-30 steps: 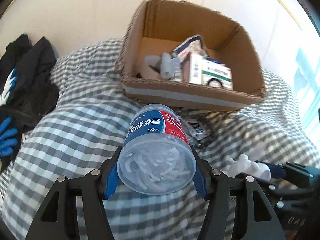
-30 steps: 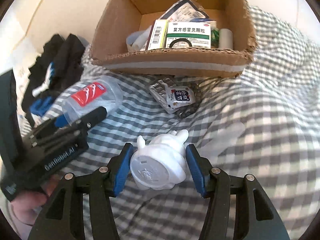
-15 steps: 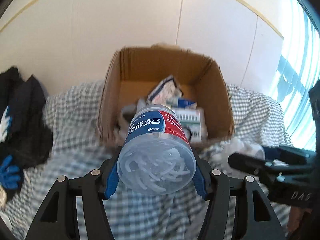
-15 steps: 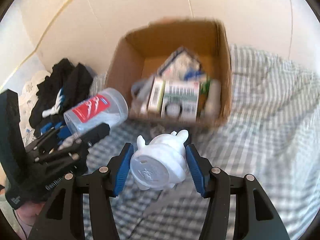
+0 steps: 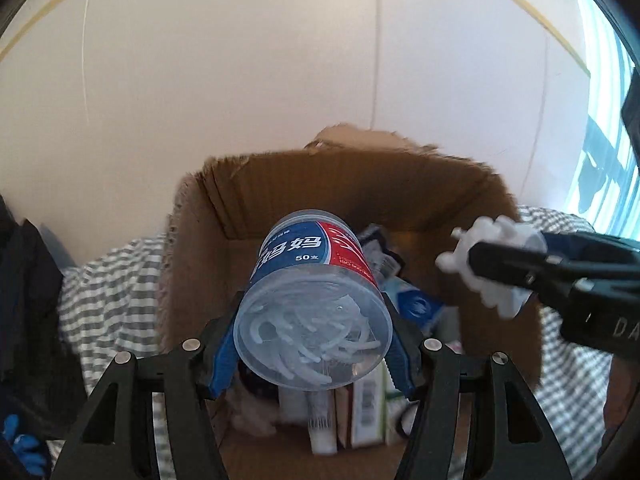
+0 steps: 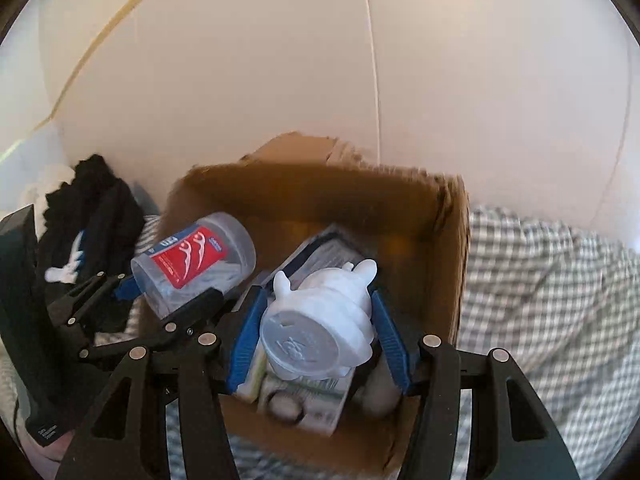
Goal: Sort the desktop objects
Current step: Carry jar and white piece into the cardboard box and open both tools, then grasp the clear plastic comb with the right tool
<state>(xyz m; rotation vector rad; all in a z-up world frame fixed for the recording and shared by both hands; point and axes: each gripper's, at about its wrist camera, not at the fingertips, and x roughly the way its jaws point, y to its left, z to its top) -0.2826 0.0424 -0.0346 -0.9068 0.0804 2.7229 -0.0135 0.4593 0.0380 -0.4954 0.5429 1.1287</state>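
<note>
Left fingers [image 5: 224, 354] are clamped on the clear floss-pick jar [image 5: 316, 304], blue pads on either side of its wall near the base; right fingers [image 6: 244, 344] are clamped the same way on the white figurine [image 6: 324, 320], flat base toward the camera, ears pointing away. So I've got both grippers loaded, left gripper [image 5: 314, 350] and right gripper [image 6: 316, 348], side by side over the cardboard box [image 5: 400, 184]. The relation that matters: the box mouth lies below and ahead of both sets of fingertips, and each item's long axis runs forward along the fingers, tilted down into the box. The jar sits over the left-centre of the opening, the figurine over the right-centre; in the left view the figurine [image 5: 488, 260] hangs by the right wall. The two grippers are near each other, with the jar just beside the right gripper's left finger in the right view, so I'd judge crowding between the tools as the main risk, not the box walls. Floor room is tight: medicine cartons [image 6: 304, 400] and other small packs already fill the near and middle part, and I can't tell how much bare bottom is left at the back. Box walls stand tall, far edge ragged. It sits on a checked cloth [image 6: 540, 300], with dark clothing [image 6: 100, 216] off to the left, well clear. I'd judge a release here lands both items on top of the cartons; the round jar may roll once it is down.
</note>
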